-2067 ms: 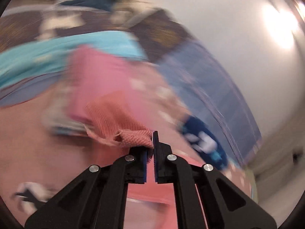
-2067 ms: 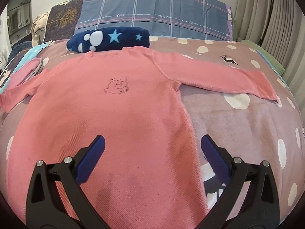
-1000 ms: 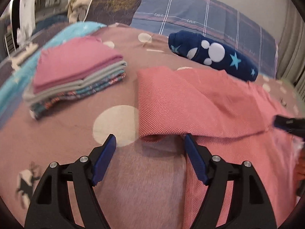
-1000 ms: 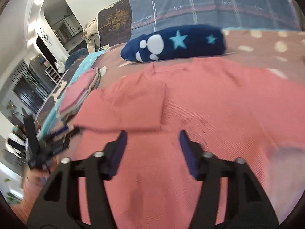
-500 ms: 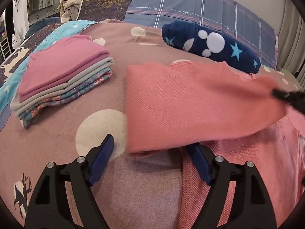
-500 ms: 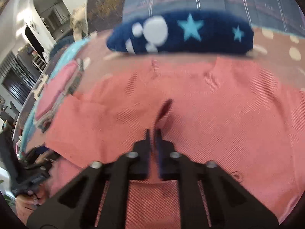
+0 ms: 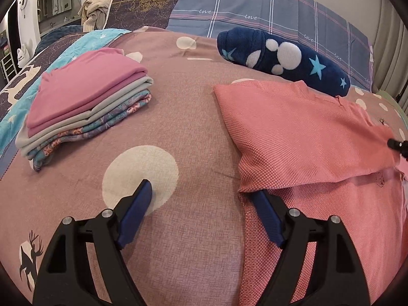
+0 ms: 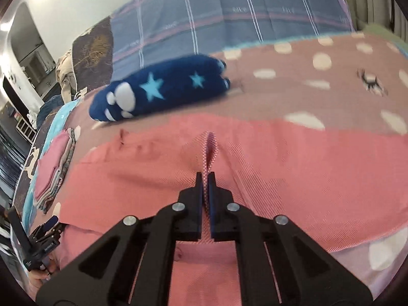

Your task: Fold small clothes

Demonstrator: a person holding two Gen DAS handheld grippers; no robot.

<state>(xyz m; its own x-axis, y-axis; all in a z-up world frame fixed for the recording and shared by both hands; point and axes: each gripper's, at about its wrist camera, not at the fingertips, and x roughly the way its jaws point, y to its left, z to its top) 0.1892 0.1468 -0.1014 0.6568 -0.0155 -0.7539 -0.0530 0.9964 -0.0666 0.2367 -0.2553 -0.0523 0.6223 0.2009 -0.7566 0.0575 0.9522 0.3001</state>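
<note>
One salmon shirt [image 8: 280,168], one folded stack [image 7: 81,107].

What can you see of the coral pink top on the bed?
The coral pink top is a waffle-textured knit with a small outline motif on the chest. It lies spread on the dotted bedspread, one sleeve folded across the body. The right hand-held gripper is shut on a pinched ridge of its fabric. The left hand-held gripper stands open at its edge, not gripping.

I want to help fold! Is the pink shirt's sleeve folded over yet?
Yes. The sleeve lies across the pink shirt, its end pinched in the right tongs.
</note>
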